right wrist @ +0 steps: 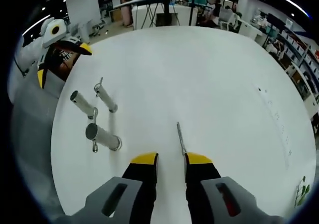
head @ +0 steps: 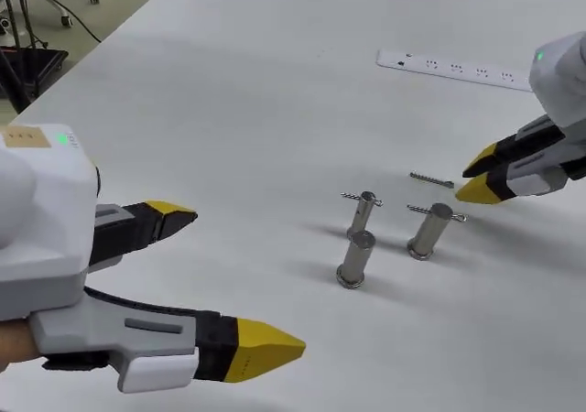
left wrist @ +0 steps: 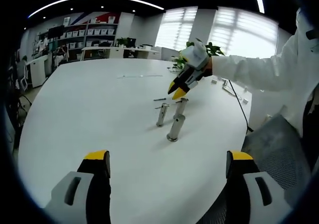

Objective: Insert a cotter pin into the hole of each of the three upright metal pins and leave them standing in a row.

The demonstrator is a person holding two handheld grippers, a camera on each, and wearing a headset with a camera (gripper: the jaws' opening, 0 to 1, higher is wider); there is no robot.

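Showing the stage ahead of the last insertion: three upright pins stand clustered on the counter [head: 229, 110], well in from every edge, in a triangle rather than a row. The rear fitted pin [head: 363, 212] and second fitted pin [head: 430, 231] each carry a cotter pin through the head. The bare pin [head: 355, 258], closest to the counter's near edge, appears to have none. The loose cotter pin [right wrist: 180, 137] lies flat on the far-edge side of the cluster, its end just ahead of the right gripper [right wrist: 172, 159], whose jaws are narrowly parted and grasp nothing. The left gripper [head: 240, 279] hangs well apart from the pins, jaws spread wide and empty. Probable hazards: a thin pin lying flat may skate or flip as the jaws pinch it. The bare pin stands just beside the rear fitted pin, so a sideways push through its hole, with nothing steadying it, could topple either. Sliding the pins into line could also tip them.
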